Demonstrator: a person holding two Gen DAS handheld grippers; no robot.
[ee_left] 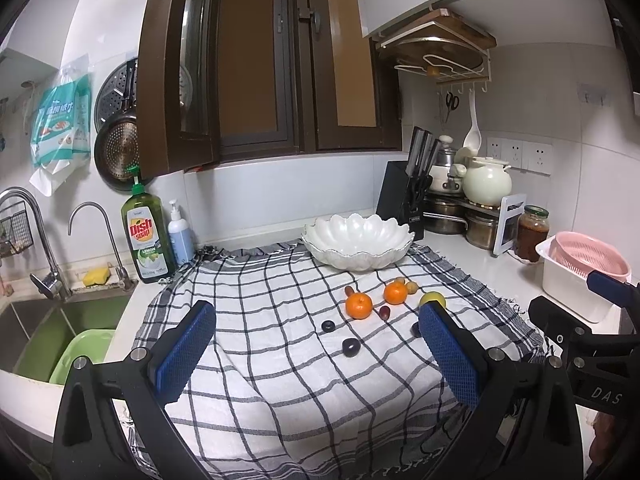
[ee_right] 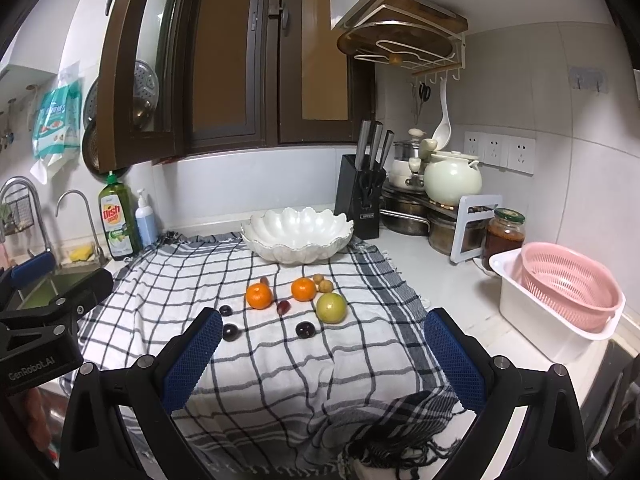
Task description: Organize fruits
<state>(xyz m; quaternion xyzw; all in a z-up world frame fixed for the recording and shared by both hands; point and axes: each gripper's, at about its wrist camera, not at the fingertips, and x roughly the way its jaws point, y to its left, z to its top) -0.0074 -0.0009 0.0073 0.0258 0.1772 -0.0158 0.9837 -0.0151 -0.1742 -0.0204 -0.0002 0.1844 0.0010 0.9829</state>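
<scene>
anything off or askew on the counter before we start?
Nothing spilled or damaged. The checked cloth is rumpled, and its near right corner is bunched and folded over at the counter edge. The fruits lie loose on the cloth; the white bowl is upright and empty. Both grippers are open.

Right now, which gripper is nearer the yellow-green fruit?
Right, though not by much. The right gripper faces the yellow-green fruit almost head-on; the left gripper sits further left, the fruit beyond its right finger.
</scene>
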